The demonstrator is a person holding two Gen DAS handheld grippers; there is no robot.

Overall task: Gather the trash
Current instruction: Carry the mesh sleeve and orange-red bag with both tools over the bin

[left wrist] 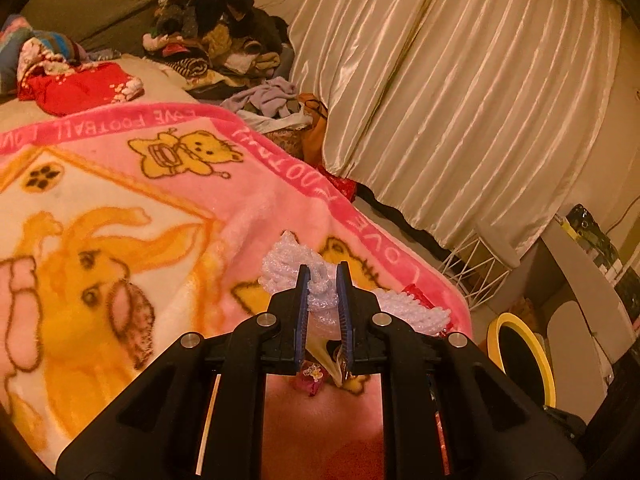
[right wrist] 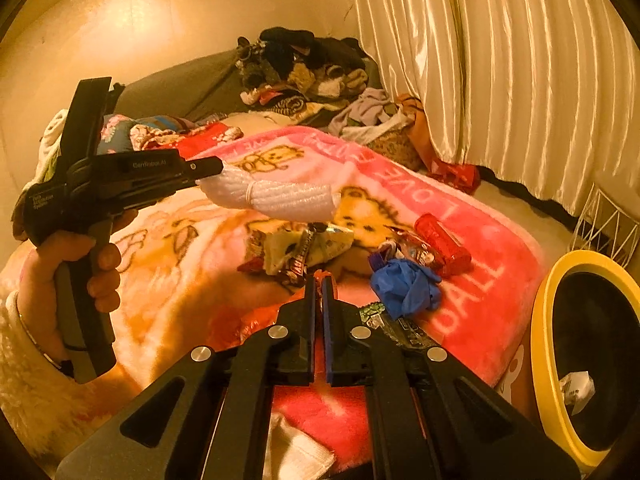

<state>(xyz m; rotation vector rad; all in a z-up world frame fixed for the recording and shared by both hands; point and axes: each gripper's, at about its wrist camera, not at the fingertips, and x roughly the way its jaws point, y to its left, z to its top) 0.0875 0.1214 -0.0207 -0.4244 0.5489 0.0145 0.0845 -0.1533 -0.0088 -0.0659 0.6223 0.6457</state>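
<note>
Foam netting [right wrist: 276, 196], white and crumpled, was clamped in the left gripper [left wrist: 323, 280] above the pink blanket [right wrist: 472, 280]. Further right, the right gripper [right wrist: 318, 280] was closed on an orange wrapper [right wrist: 318, 276], with more wrappers [right wrist: 296, 250] and a blue glove [right wrist: 404, 286] on the blanket. Both loads looked mid-carry; next they needed swinging right over the yellow-rimmed bin [right wrist: 552, 292] and releasing.

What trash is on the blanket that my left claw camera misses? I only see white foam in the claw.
Observer: A crumpled blue glove lies on the pink blanket.
Operator: Anything beside it?
Observer: A red plastic cylinder lies just beyond the glove.
Operator: Is that yellow bin empty?
Observer: No, a crumpled white scrap sits inside the yellow-rimmed bin.
</note>
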